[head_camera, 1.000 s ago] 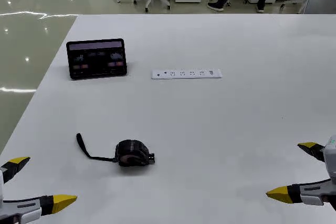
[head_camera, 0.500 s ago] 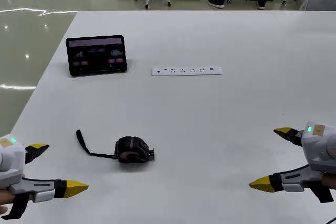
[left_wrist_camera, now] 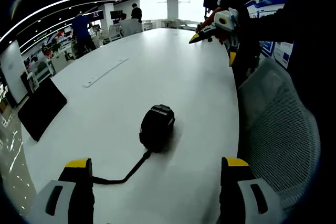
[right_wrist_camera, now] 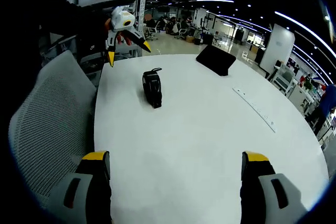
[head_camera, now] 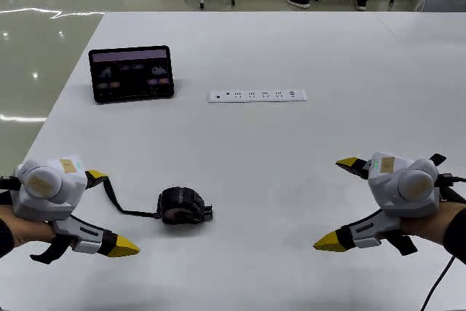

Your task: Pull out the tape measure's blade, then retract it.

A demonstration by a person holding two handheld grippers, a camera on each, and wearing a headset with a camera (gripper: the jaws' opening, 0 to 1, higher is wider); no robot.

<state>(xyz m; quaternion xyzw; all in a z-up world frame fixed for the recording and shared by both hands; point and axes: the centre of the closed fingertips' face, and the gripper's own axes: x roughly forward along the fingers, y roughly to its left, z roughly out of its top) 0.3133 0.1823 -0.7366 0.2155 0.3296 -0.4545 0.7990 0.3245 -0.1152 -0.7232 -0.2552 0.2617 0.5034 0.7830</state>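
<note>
Black-cased tape measure (head_camera: 182, 205) was pictured on the white workbench (head_camera: 291, 165) between two grippers, both held with jaws spread. Its strap (left_wrist_camera: 135, 164) was trailed toward the nearer left gripper (head_camera: 109, 211), and its blade end was apparently turned toward the right gripper (head_camera: 336, 202).
</note>
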